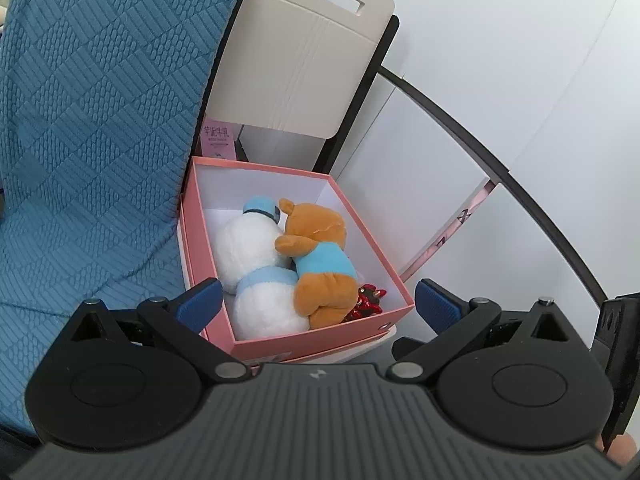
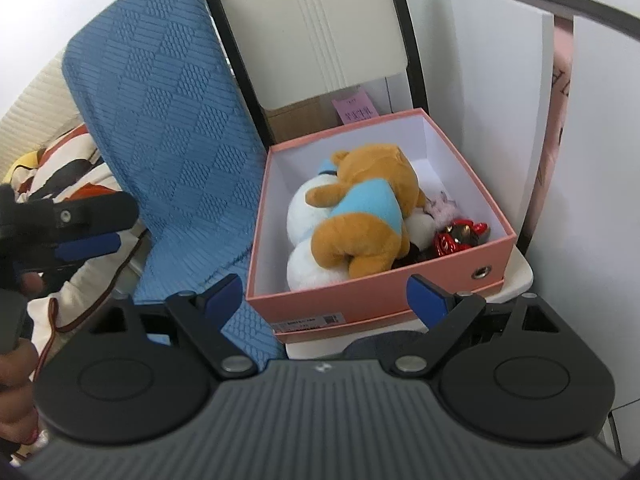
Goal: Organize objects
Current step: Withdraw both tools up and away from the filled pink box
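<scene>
To your left hangs the large blue quilted fabric cover [image 1: 100, 128], its textured diamond weave draped right beside the box. Behind the box stands the cream plastic chair back [image 2: 316, 28] with a slot handle at its top and a dark frame along its edges. The open pink cardboard box [image 1: 320, 334] with white inner walls rests on a pale seat [image 2: 516, 280], and you can see a metal eyelet in its front wall.

Inside that box, the white plush snowman with a light blue cap and scarf [image 1: 256, 248] lies along the wall nearest the fabric. The brown plush bear in a light blue shirt [image 2: 360, 216] lies on its side, pressed against the snowman and partly over it. In the corner beside the bear sits a small shiny red and black figure [image 2: 460, 234], with a pale pink fluffy piece [image 2: 442, 206] just behind it.

Your left gripper [image 1: 318, 302] stands wide apart just in front of the box, nothing between its blue pads. Your right gripper [image 2: 326, 298] is likewise spread wide and empty, short of the box's front wall.
</scene>
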A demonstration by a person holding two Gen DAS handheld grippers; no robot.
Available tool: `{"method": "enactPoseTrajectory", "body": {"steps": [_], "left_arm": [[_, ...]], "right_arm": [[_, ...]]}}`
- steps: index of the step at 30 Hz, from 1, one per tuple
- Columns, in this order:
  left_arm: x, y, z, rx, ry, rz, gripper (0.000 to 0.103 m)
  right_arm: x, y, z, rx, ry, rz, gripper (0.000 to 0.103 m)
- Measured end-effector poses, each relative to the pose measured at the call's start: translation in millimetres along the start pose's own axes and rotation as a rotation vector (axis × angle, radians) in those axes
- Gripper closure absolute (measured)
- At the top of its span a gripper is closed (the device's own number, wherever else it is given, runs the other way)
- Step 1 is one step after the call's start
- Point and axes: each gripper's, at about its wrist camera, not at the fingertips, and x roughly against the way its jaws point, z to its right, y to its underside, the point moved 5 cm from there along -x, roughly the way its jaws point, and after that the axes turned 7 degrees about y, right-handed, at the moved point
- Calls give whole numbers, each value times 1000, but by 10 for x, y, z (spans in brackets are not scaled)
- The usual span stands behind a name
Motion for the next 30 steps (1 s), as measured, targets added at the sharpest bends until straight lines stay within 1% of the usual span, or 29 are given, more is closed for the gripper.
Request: {"method": "enactPoseTrajectory", "body": {"steps": [8, 12, 16, 22, 30], "left_arm": [[-52, 60, -13, 14, 0, -7, 0], [-69, 86, -12, 25, 14, -15, 0], [-86, 114, -9, 24, 11, -15, 0], [-67, 125, 7, 22, 17, 4, 0], [-51, 131, 31, 20, 17, 6, 0]], "right_arm": [[-27, 47, -17, 14, 8, -9, 12], [-45, 53, -4, 13, 19, -11, 12], [-55, 66, -5, 8, 12, -18, 12], [-68, 74, 2, 6, 16, -22, 12], [-106, 93, 32, 6, 28, -31, 12]]}}
